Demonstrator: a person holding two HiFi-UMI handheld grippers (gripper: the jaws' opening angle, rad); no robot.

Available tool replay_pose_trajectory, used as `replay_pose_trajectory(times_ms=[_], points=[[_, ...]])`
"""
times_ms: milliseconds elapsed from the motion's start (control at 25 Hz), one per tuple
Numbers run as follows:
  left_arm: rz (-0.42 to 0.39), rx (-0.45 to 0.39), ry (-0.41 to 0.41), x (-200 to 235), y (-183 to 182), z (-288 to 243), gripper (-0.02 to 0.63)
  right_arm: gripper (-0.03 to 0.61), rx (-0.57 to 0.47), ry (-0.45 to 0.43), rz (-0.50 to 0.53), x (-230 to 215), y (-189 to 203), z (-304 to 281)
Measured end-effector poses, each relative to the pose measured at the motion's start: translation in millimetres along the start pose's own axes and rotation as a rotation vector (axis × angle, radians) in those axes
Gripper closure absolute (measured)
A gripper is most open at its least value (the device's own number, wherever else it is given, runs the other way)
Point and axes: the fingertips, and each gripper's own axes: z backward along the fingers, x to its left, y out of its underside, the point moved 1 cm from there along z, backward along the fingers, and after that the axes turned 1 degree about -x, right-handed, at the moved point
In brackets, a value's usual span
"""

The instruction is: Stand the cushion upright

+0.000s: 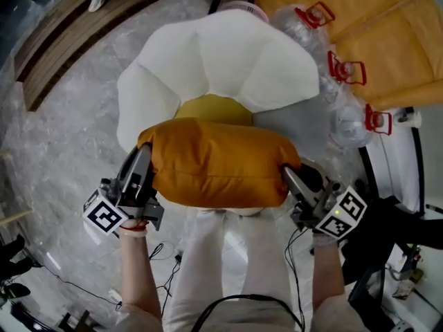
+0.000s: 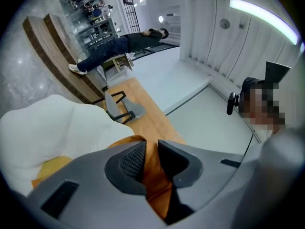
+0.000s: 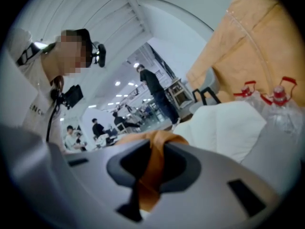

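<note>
Cushion [image 1: 218, 164] and its surroundings, listed largest first.

1. White chair [image 1: 228, 61], petal-shaped back, with a yellow seat [image 1: 214, 108]. It sits at the far side of the scene, straight ahead of you, on a pale marbled floor.

2. Cushion, orange, oblong and plump. It hangs lengthwise between your two grippers, just near of the seat and above its front edge; whether its underside touches the seat cannot be made out. Handling, as a judgement: light, soft and thickly filled. The cover wrinkles and bunches where it is pinched, so expect it to sag in the middle and flop if you let one end go. The fabric looks matte, not slippery. Take it by the end seams or corners, as now, and lean it on the chair back so it stands.

3. Water bottles [image 1: 342, 71], clear with red handles, in a row right of the chair, well apart from the cushion.

4. Left gripper [image 1: 144, 159]: jaws closed on a fold of orange cover at the cushion's left end.

5. Right gripper [image 1: 291, 175]: jaws likewise clamped on a bunched fold at the right end.
</note>
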Motion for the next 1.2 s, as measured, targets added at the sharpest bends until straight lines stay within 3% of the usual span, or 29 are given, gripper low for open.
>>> replay_pose_trajectory(times_ms=[440, 1200], points=[[0.025, -0.002, 0.054, -5, -12, -82, 0.518, 0.503, -0.087, 0.039, -0.091, -46, -26, 2], [0.109, 0.026, -0.042, 38, -26, -208, 0.522, 0.503, -0.103, 0.091, -0.164, -146, -70, -35]])
